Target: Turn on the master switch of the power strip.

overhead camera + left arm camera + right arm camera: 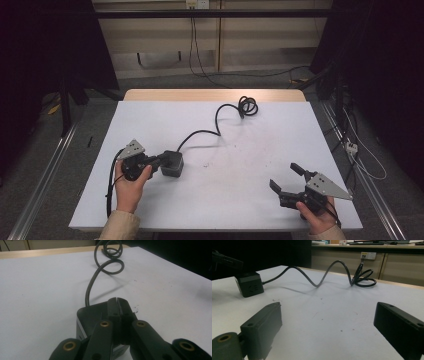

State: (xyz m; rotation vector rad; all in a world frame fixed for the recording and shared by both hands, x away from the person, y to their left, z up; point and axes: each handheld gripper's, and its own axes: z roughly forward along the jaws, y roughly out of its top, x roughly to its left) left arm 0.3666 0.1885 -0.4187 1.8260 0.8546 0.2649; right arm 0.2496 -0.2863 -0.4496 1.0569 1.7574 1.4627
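The left hand-held gripper (pixel 162 161) had its jaws pressed together over the top of the black power cube (pixel 172 163), apparently touching it to keep it in place on the left part of the white desk (pixel 240 190). Its black cord (pixel 202 132) ran toward a coiled end (pixel 248 106) near the far edge. The right hand-held gripper (pixel 287 180) was spread wide, holding nothing, probably waiting to take the cord.

The surface (pixel 240 165) is plain white with a few small dark specks, edged at the far side by a pale wood strip (pixel 215 95). The power cube (pixel 172 163) and its cord (pixel 220 117) are black. Both tools, left (pixel 159 162) and right (pixel 285 178), are black, each topped by a grey plate, with brass-coloured rivets (pixel 105 323).
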